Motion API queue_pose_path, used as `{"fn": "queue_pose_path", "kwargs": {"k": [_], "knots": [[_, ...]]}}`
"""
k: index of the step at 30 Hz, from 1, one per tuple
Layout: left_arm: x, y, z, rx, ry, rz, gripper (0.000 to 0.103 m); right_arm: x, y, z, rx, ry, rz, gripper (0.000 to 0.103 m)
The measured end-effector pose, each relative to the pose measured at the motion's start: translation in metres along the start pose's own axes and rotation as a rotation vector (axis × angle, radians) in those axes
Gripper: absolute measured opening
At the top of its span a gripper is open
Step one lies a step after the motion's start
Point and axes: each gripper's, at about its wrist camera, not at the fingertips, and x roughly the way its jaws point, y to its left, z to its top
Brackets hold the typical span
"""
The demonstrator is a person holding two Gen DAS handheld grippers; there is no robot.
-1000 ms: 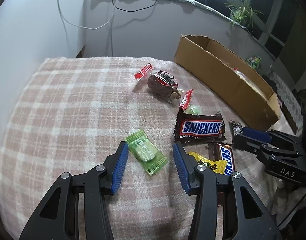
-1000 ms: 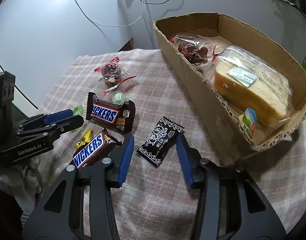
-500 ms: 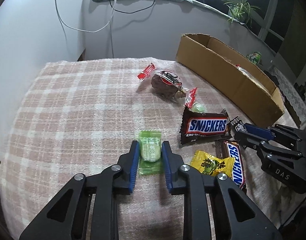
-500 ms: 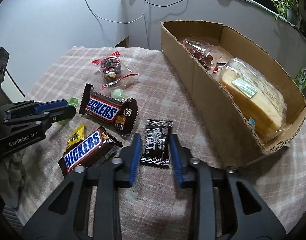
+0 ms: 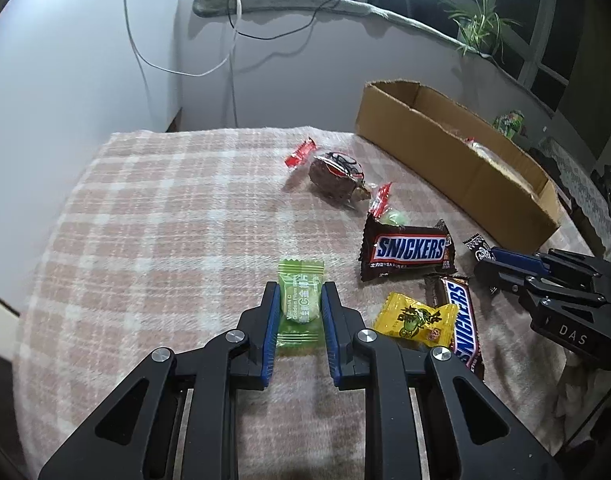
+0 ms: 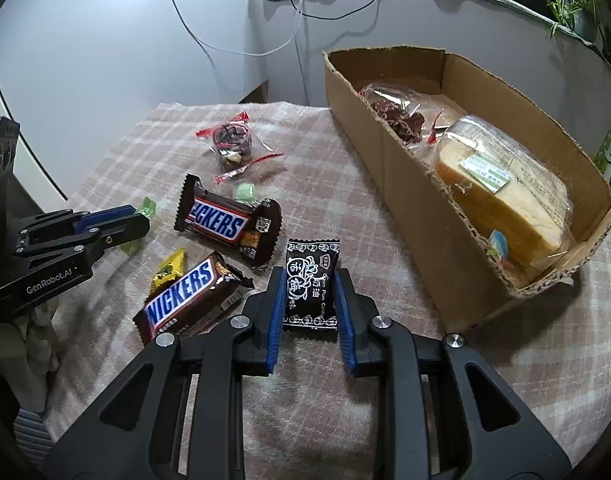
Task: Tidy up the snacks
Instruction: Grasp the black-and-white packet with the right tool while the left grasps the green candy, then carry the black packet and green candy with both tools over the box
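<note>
Low in the centre of the left wrist view, the left gripper (image 5: 299, 300) is clamped on the green candy (image 5: 300, 305), its blue pads pressing both long edges. The packet's long axis runs along the fingers, up the frame, and it lies flat on the checked cloth (image 5: 165, 220). At the bottom centre of the right wrist view, the right gripper (image 6: 310, 290) is closed the same way on the black candy (image 6: 311, 286), which also lies lengthwise between the pads; its jaws have just been closing.

Both packets look gripped but not yet lifted. The box (image 6: 421, 200) stands at the right of the right wrist view, just beside the black candy, so the right hand is the nearer. From the left gripper it sits at the upper right, well apart, beyond the two Snickers bars (image 5: 405, 248) and the yellow candy (image 5: 415, 318). Carrying the green candy there means crossing over those.
</note>
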Motion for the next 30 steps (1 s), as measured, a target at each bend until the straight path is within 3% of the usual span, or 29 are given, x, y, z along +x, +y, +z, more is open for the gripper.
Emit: {"fn": "queue_pose_path", "kwargs": {"k": [17,30], "knots": [[-0.035,-0.036,0.025,0.042,-0.098,-0.013,0.019,-0.051,-0.01,0.009,-0.007,-0.085,0.034,0.025],[-0.025,-0.071,0.058,0.06,-0.136,-0.071,0.019,-0.076,-0.041,0.024,-0.001,-0.134,0.039,0.025]]}}
